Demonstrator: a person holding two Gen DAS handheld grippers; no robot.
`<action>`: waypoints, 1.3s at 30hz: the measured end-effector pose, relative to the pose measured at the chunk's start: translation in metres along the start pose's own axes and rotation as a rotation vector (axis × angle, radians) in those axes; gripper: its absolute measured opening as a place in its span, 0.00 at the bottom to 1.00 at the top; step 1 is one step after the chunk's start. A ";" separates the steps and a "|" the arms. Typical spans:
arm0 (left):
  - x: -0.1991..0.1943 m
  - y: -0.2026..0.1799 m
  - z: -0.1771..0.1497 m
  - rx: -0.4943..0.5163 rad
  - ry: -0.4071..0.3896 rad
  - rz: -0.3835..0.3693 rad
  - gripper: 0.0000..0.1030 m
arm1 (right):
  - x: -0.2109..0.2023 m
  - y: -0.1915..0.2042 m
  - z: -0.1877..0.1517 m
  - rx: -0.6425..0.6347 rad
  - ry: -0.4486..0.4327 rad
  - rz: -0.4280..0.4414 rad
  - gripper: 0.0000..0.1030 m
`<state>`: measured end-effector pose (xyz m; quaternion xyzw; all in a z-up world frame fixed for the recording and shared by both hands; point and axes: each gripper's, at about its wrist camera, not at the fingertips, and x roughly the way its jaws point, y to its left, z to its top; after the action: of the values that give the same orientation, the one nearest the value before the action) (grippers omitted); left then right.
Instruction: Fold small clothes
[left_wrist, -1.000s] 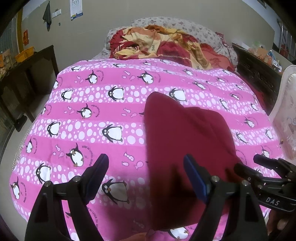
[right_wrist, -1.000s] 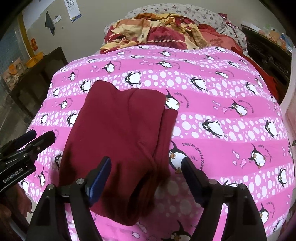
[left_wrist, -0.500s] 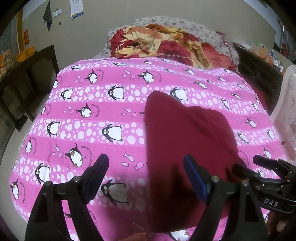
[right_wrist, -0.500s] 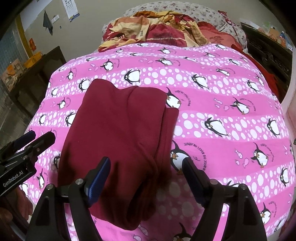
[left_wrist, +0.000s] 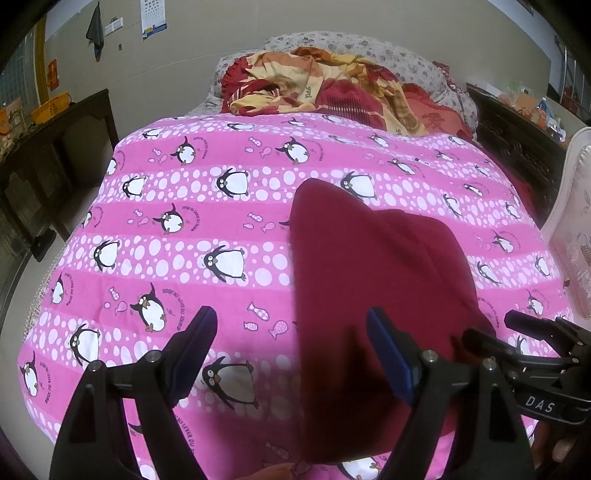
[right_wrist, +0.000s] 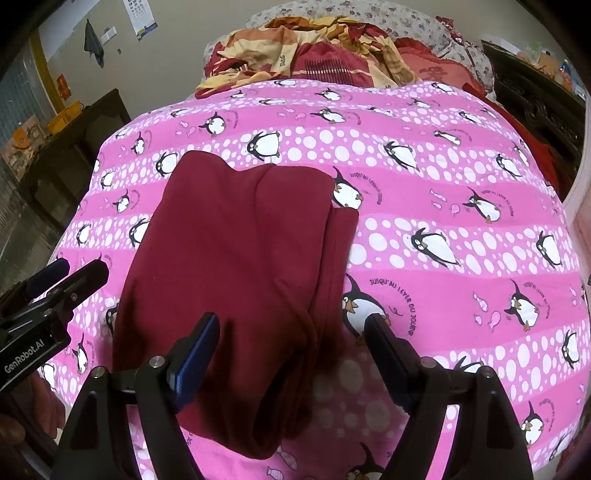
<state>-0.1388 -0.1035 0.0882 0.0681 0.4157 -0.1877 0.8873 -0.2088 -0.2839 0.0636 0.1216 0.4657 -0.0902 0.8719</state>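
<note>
Showing garment (right_wrist: 236, 258) layered edge: right view only.

One dark red garment (right_wrist: 236, 266), folded lengthwise into layers, lies flat on the bed's near half. Narrower folded layer exposed along its right edge. Near end slightly rumpled.

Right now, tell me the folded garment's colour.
Plain dark red garment, clearest in the right wrist view.

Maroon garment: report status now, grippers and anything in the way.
Left gripper open, empty. Right gripper open, empty, above the cloth's near edge. Maroon garment folded, flat on the penguin quilt. Nothing obstructing.
</note>
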 end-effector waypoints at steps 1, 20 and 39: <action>0.000 0.000 0.000 0.001 0.000 0.000 0.79 | 0.000 -0.001 0.000 0.001 0.001 0.001 0.82; 0.005 0.001 -0.005 0.002 0.010 0.006 0.79 | 0.004 -0.001 -0.001 0.005 0.017 0.003 0.83; 0.006 0.001 -0.004 0.004 0.013 0.006 0.79 | 0.005 0.001 -0.002 0.004 0.021 0.003 0.84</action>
<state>-0.1383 -0.1031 0.0811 0.0722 0.4208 -0.1852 0.8851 -0.2070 -0.2829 0.0587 0.1248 0.4743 -0.0886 0.8669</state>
